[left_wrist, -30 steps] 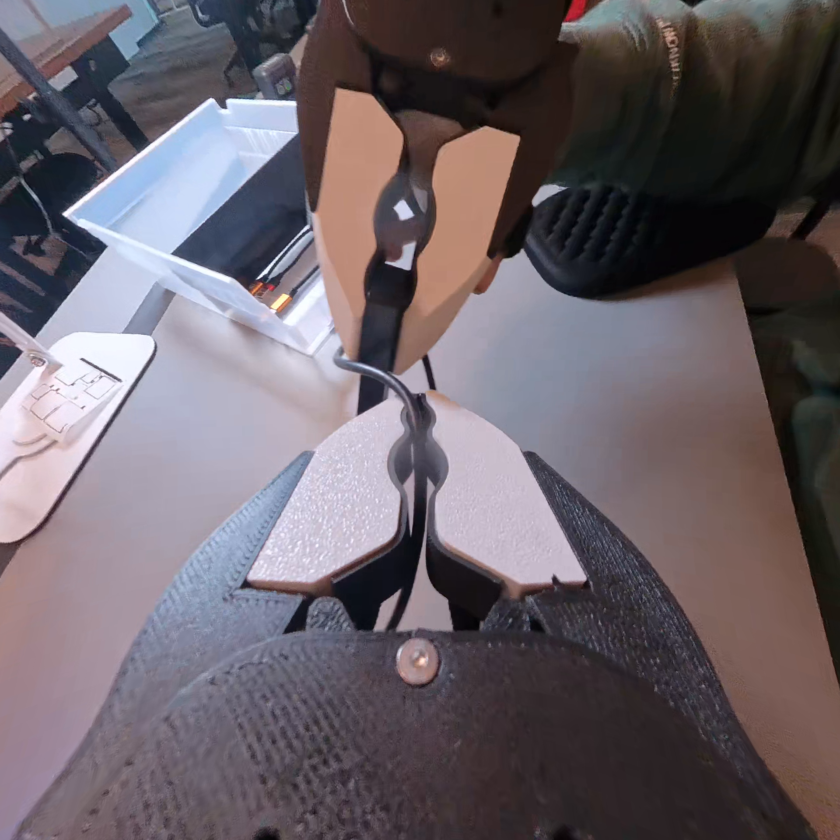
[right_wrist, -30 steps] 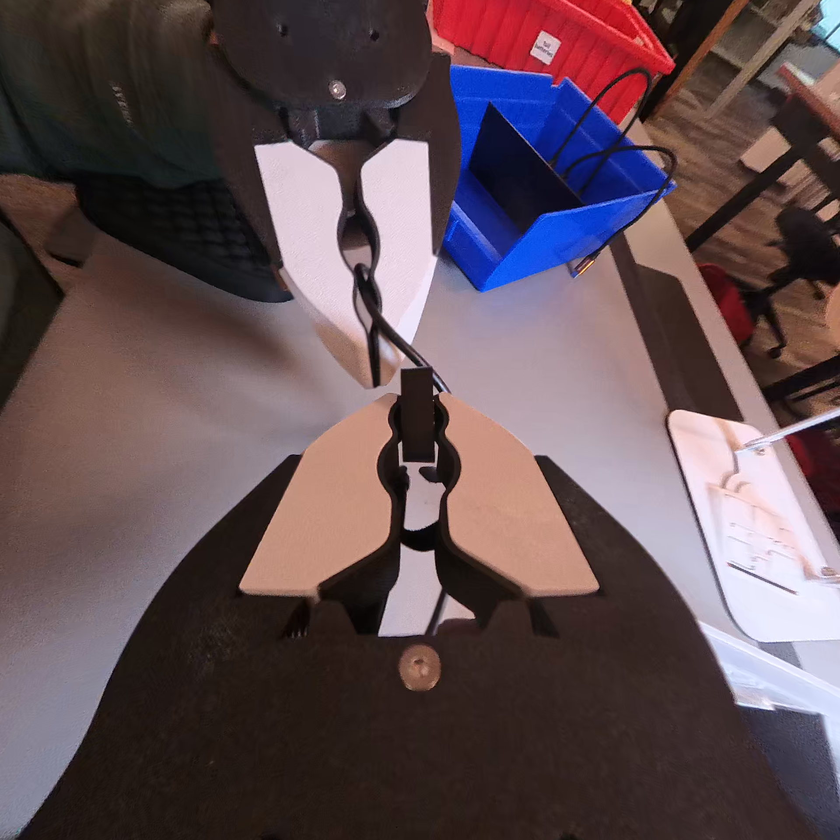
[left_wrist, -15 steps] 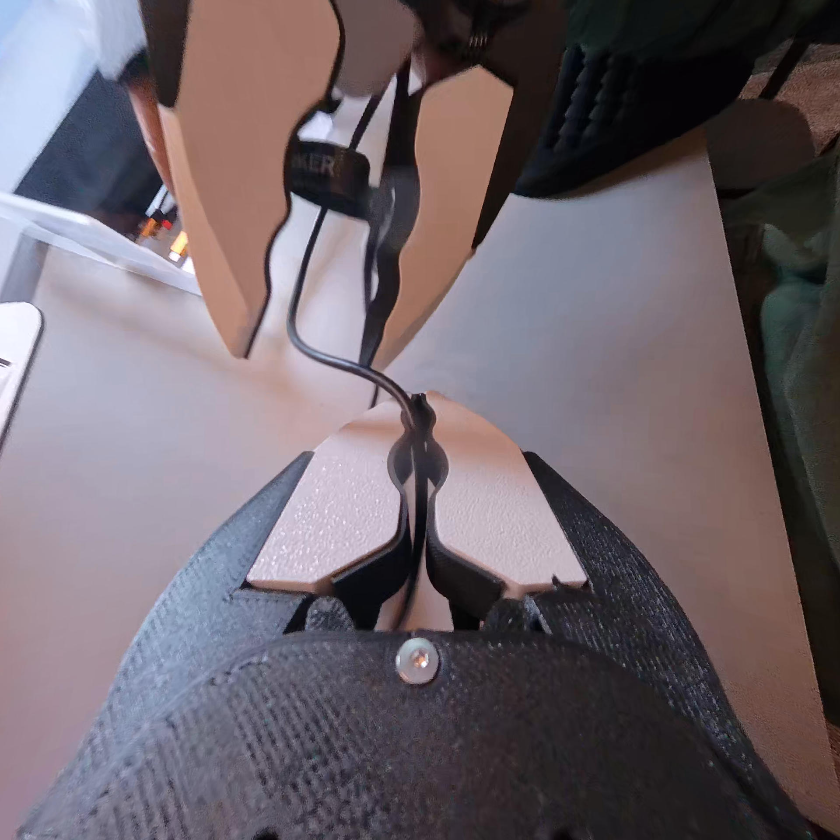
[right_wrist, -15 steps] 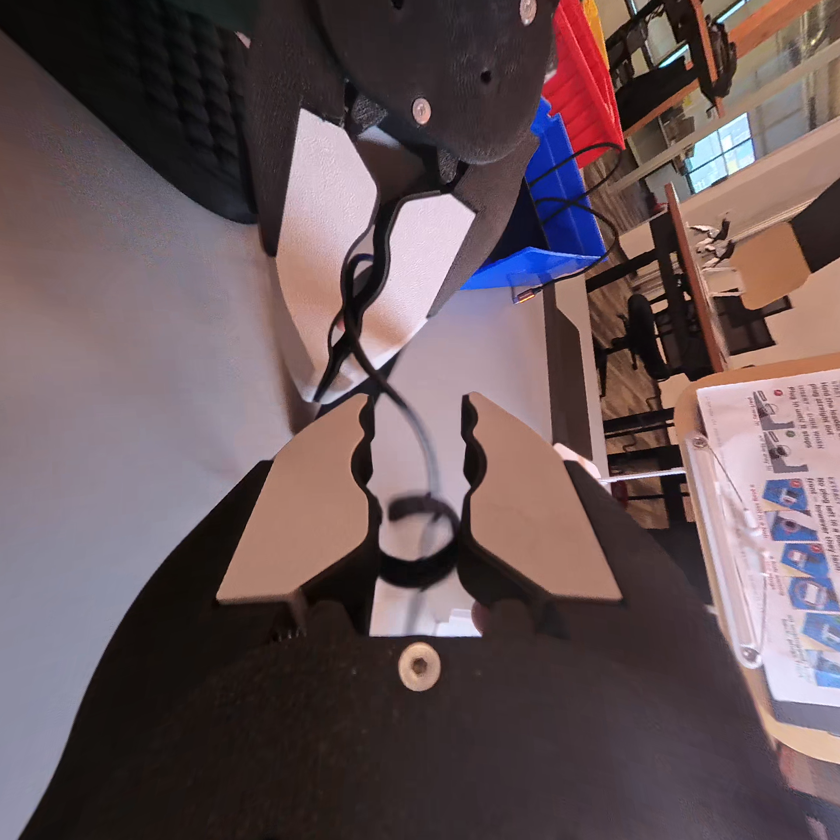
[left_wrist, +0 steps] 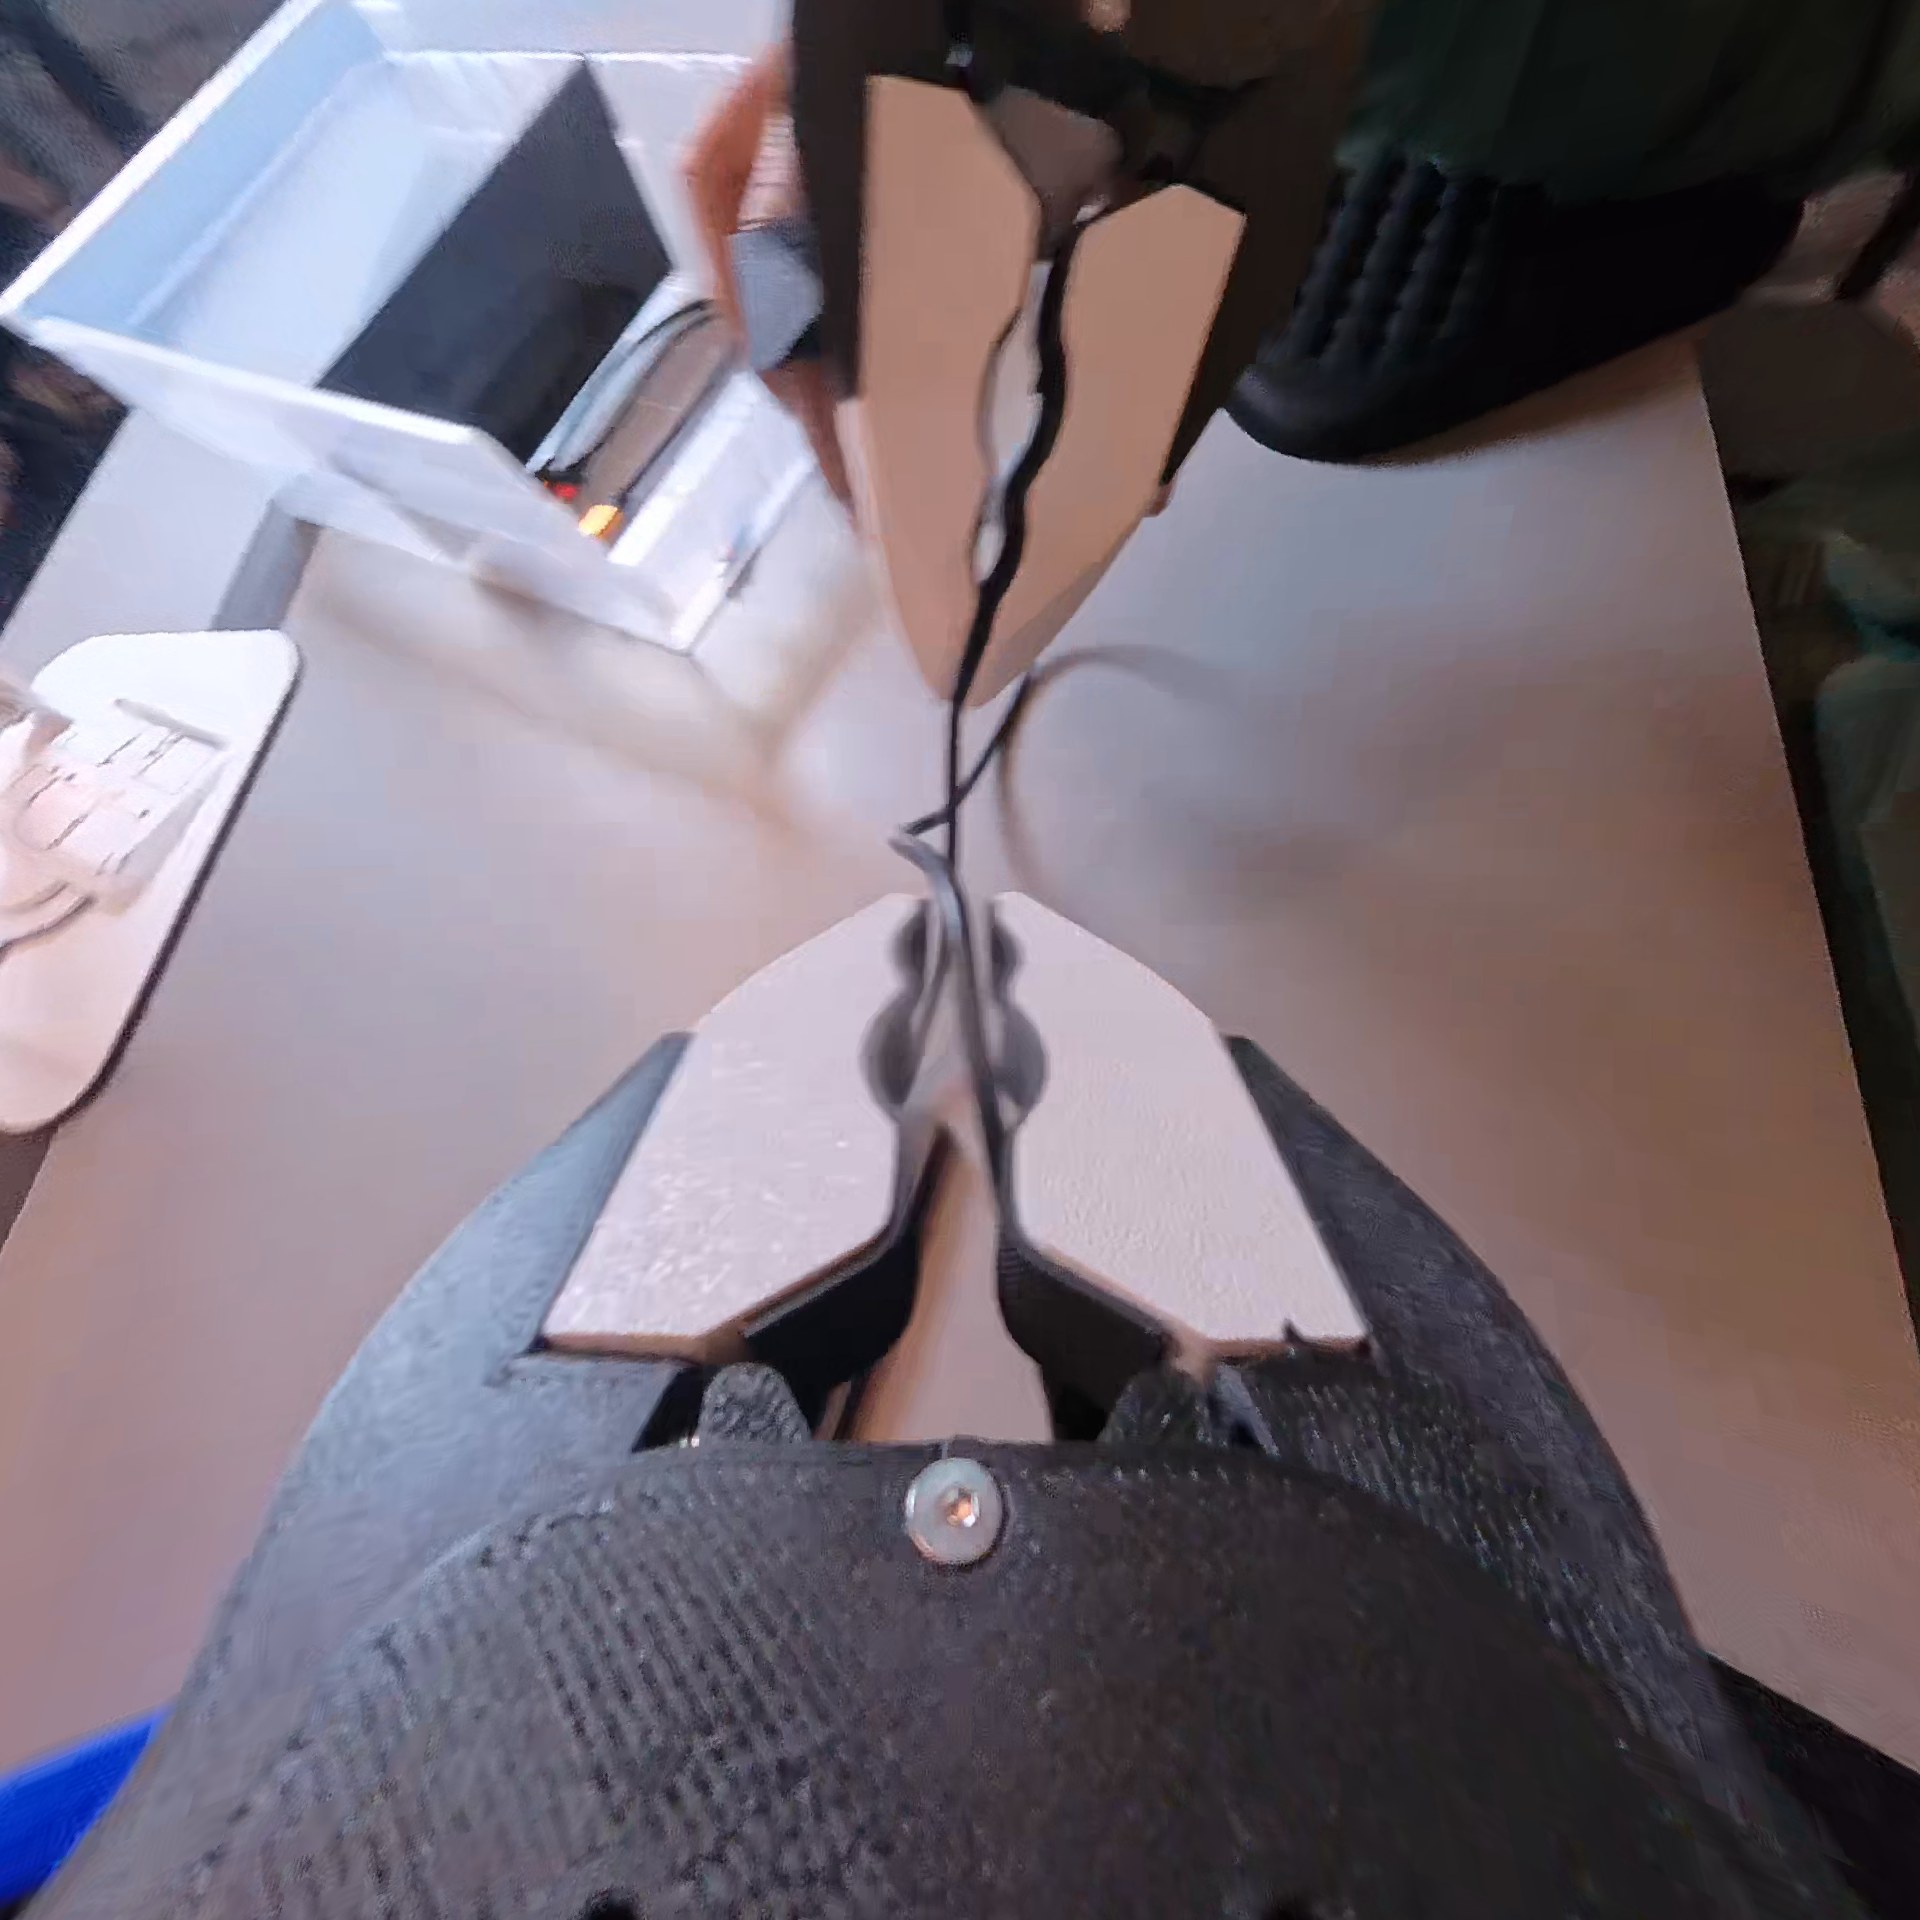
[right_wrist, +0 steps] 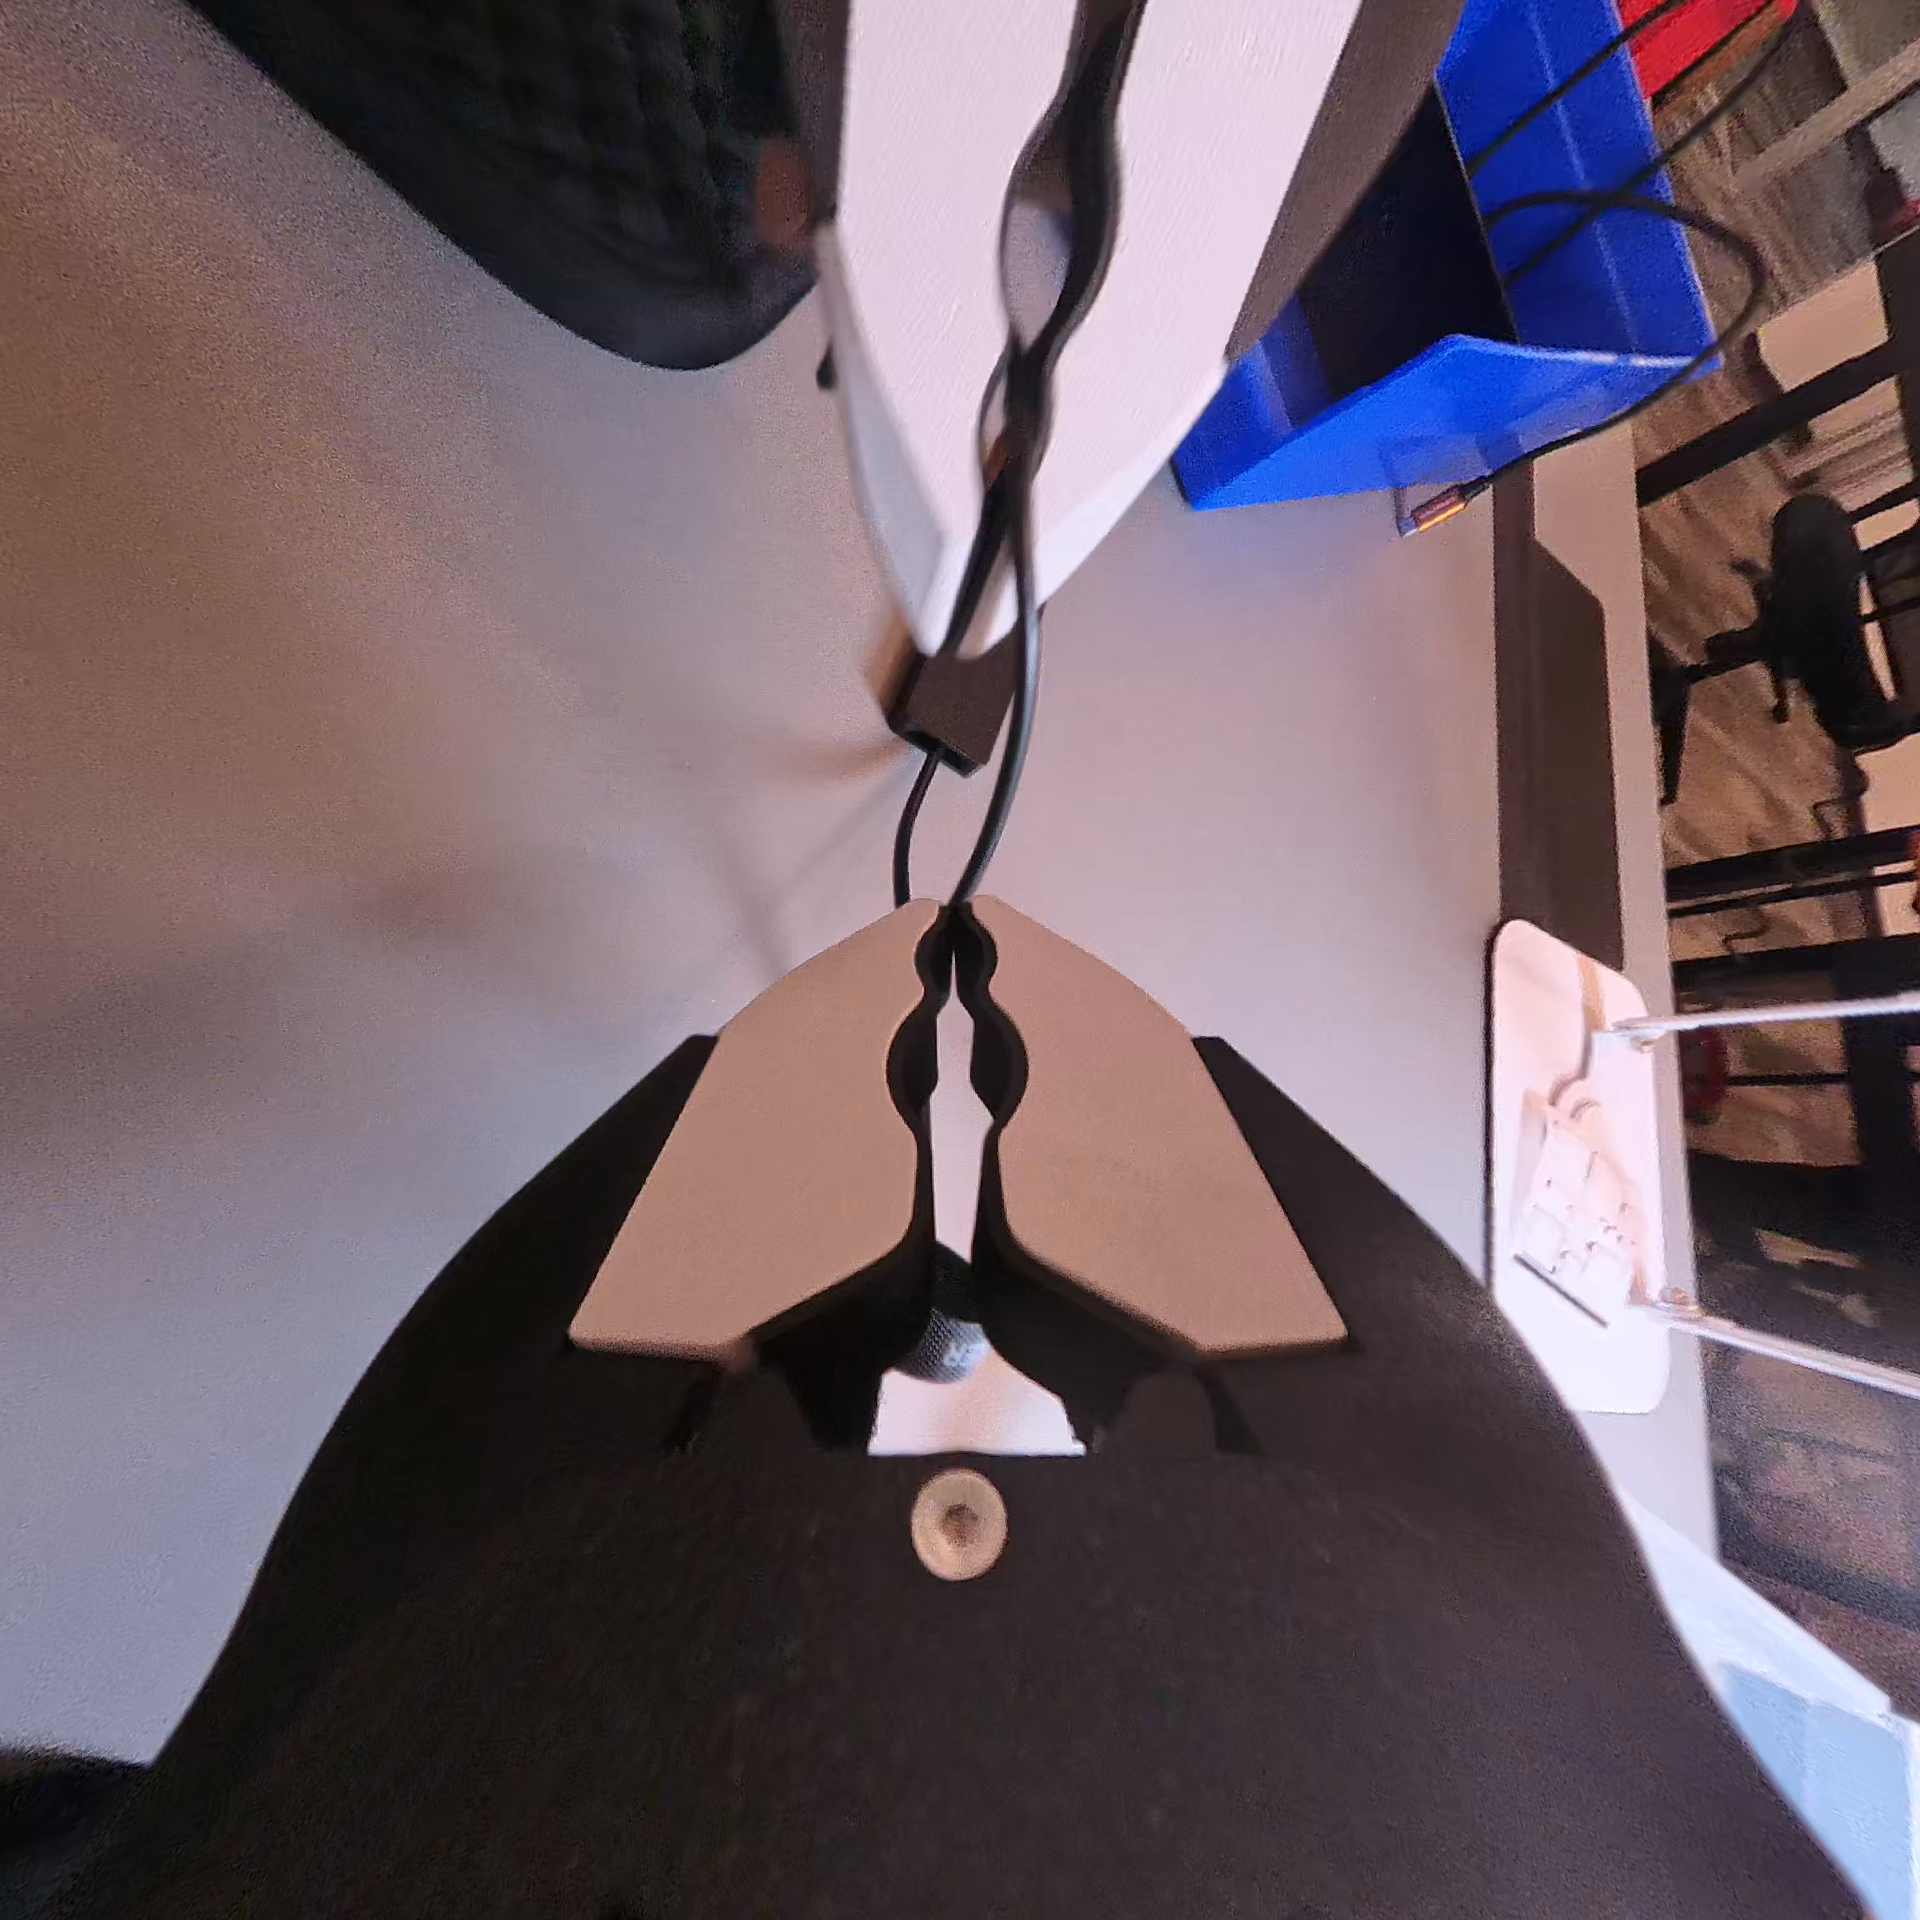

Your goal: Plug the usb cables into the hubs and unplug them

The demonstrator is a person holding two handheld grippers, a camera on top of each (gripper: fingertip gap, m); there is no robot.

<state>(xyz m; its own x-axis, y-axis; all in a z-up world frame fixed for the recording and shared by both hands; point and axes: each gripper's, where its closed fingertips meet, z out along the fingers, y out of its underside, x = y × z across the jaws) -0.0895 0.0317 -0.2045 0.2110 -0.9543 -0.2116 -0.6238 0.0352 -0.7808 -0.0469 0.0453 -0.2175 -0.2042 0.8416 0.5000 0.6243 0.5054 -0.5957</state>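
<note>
A thin black USB cable [left_wrist: 971, 790] runs between my two grippers above the grey table [left_wrist: 1351, 935]. My left gripper [left_wrist: 958, 899] has its jaws a little apart, and the blurred cable strands pass loosely between them. My right gripper [right_wrist: 951, 912] is shut at the tips on the cable [right_wrist: 1013, 769]. From there one strand rises into the left gripper [right_wrist: 966, 634] and another leads to a small black hub [right_wrist: 940, 707] hanging just below the left fingertips. In the left wrist view the right gripper [left_wrist: 971, 675] points down at me with the cable leaving its tip.
A white bin [left_wrist: 312, 416] with cables stands at the left. A blue bin [right_wrist: 1455, 416] holding more cables, with a red bin [right_wrist: 1704, 42] behind it, stands on the other side. A white sign stand [right_wrist: 1579, 1143] sits near the table edge. A black mesh chair [left_wrist: 1455, 291] is behind.
My right gripper let go of the hub, opened, and has now shut on the cable. My left gripper's jaws have parted slightly. The hub now hangs free.
</note>
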